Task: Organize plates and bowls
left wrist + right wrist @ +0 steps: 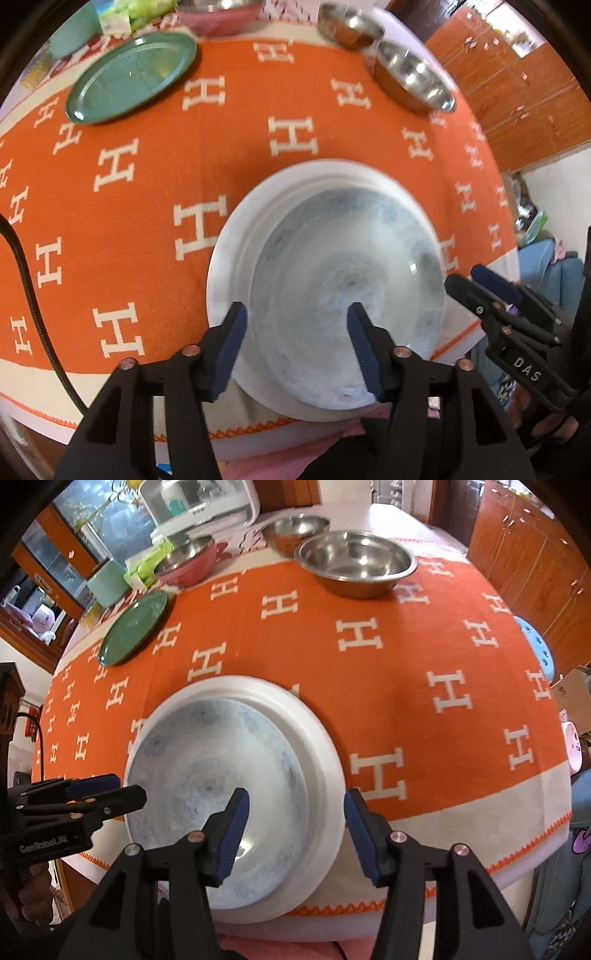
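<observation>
A pale blue patterned plate lies stacked on a larger white plate at the near edge of the orange cloth. My left gripper hovers open over the stack's left side. One finger stands over the white rim and the other over the blue plate, and neither pad touches. My right gripper hovers open over the stack's right side, straddling the rims without contact.
A green plate lies at the far left. Two steel bowls and a pink bowl stand at the back. The table's edge runs just below the stack. A black cable hangs at the left.
</observation>
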